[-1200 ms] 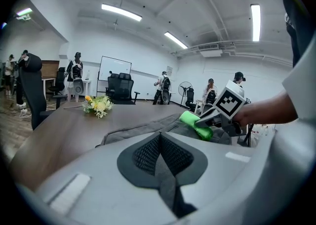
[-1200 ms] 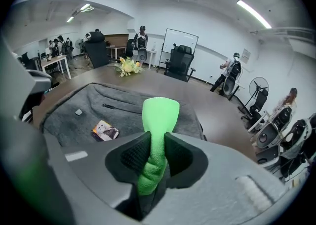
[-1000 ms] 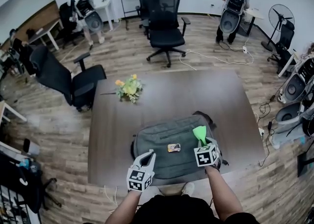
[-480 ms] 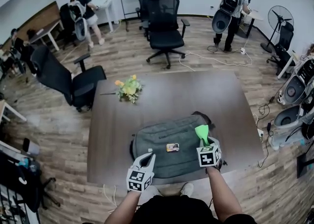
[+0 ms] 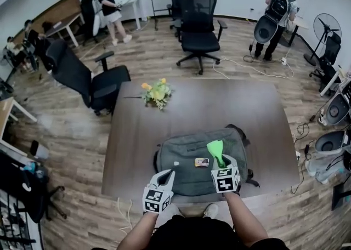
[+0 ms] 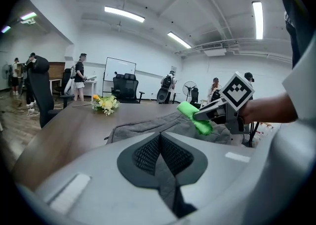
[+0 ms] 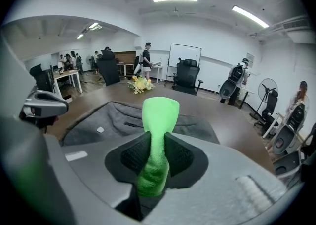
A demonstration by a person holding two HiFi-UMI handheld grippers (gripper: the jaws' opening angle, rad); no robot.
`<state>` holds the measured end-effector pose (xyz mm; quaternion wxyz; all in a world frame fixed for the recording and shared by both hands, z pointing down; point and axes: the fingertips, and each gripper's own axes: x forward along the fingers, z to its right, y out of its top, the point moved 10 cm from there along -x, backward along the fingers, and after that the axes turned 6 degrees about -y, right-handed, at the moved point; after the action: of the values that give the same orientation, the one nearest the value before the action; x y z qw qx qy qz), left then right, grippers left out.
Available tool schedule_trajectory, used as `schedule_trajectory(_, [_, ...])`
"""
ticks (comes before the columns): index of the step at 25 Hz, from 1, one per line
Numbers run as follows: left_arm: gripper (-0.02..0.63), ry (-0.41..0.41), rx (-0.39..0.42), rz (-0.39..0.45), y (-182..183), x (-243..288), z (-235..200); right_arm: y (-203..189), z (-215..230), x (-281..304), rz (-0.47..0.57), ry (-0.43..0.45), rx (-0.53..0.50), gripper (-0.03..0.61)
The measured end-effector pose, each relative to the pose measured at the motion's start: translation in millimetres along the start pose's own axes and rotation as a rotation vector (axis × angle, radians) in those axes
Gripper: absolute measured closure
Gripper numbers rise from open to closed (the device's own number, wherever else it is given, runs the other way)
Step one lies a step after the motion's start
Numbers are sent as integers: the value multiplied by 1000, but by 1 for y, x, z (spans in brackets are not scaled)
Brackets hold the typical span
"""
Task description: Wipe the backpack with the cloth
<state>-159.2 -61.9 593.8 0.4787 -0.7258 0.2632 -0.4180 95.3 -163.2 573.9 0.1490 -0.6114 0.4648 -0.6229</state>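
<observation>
My right gripper is clamped on the green cloth, which is pinched between the jaws with its free end standing out past the tips. A second ago that end hung over the right part of the grey backpack. Now it has slid inward, nearer the small tag at the backpack's middle. I read that as a wiping stroke under way across the top panel. I cannot tell whether the cloth actually presses on the fabric or rides just above it.

My left gripper has its jaws together with nothing between them. It has stayed at the backpack's near edge, left of the tag. From there it could steady the bag if the stroke drags it.

The backpack lies flat on the near half of the counter. A bunch of flowers sits well beyond the backpack's far-left corner.
</observation>
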Motion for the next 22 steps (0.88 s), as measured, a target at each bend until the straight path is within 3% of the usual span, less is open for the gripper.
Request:
schedule_trajectory(8, [595,131,-31,-3,-18,-40,-15,8,-87,13,7,222,-124,489])
schedule_trajectory(14, [595,198,-75,-3,-28,-67,-21,9,-142,11,-34,384,-161,489])
schedule_trajectory(22, [595,248,-114,-19,-46,-88,-20,-6,-184,10,-95,516,-192,489])
